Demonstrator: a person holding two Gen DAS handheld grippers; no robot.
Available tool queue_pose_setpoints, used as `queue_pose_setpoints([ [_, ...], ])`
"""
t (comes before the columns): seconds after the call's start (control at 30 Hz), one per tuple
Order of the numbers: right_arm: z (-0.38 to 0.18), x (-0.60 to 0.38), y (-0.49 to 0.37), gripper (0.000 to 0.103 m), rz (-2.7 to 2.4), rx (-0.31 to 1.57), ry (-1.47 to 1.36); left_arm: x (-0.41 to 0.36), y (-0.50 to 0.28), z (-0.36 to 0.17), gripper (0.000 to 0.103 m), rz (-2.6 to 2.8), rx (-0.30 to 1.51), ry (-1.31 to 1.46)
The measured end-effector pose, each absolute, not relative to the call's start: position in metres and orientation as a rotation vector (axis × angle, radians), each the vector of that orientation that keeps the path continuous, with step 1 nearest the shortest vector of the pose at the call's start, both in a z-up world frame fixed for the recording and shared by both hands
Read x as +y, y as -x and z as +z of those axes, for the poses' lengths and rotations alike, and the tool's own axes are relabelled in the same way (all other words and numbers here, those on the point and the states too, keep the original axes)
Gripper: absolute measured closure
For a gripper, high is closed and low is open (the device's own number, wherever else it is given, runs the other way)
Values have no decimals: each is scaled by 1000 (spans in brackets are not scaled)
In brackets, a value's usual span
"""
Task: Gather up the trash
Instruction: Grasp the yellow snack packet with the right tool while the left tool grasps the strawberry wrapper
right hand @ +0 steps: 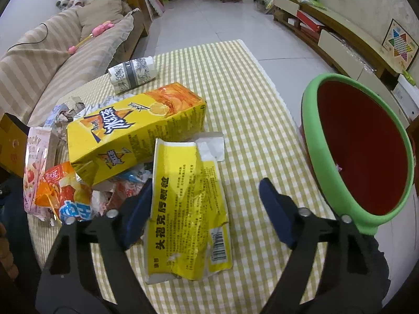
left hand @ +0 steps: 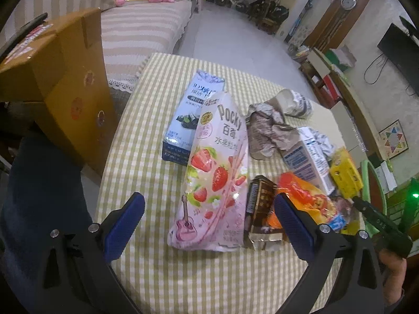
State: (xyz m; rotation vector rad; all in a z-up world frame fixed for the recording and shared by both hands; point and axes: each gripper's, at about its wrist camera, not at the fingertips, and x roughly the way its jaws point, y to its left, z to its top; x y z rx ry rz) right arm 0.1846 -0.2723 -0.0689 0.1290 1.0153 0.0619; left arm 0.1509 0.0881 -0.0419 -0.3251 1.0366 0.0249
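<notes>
Yellow-and-white checked cloth covers the low table [left hand: 209,282] where my trash is piled, with a striped sofa [left hand: 146,28] at the upper left of the left wrist view and pale floor tiles beyond.

Through the left wrist camera I see a pink Pocky bag [left hand: 213,180] lying lengthwise at centre frame, its lower end between my left gripper [left hand: 209,214] fingers; the jaws stand wide apart and the blue pads touch nothing. Just right of the bag sits a small brown carton [left hand: 259,209], touching an orange snack wrapper [left hand: 301,196]. Above the bag lies a blue box [left hand: 188,120], partly under it. Crumpled brown paper [left hand: 267,133] and a patterned paper cup [left hand: 296,102] on its side sit toward the upper right. A cardboard box [left hand: 76,89] stands off the table at the left.

Through the right wrist camera, a torn yellow packet [right hand: 188,214] lies flat at lower centre. My right gripper [right hand: 207,209] straddles it with jaws open; the left pad [right hand: 138,214] is at the packet's edge, the right pad clear of it over bare cloth. A yellow chip box [right hand: 136,130] lies tilted just above the packet. At the right edge, a green-rimmed red bin [right hand: 361,157] sits beside the table, its mouth tipped toward me.
</notes>
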Motion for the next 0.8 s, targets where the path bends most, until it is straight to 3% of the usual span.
queue_pose_setpoints([
  [0.6,-86,-264,-197,31,133,1108,-175,87,-176,-73,8,31,1106,339],
  [0.73,-82,-271,-196,50,159,1103,-227,84,-178,-75,12,13,1105,346],
  [0.8,-79,-268,-195,61,181,1105,-233,82,-178,-77,25,1,1111,346],
])
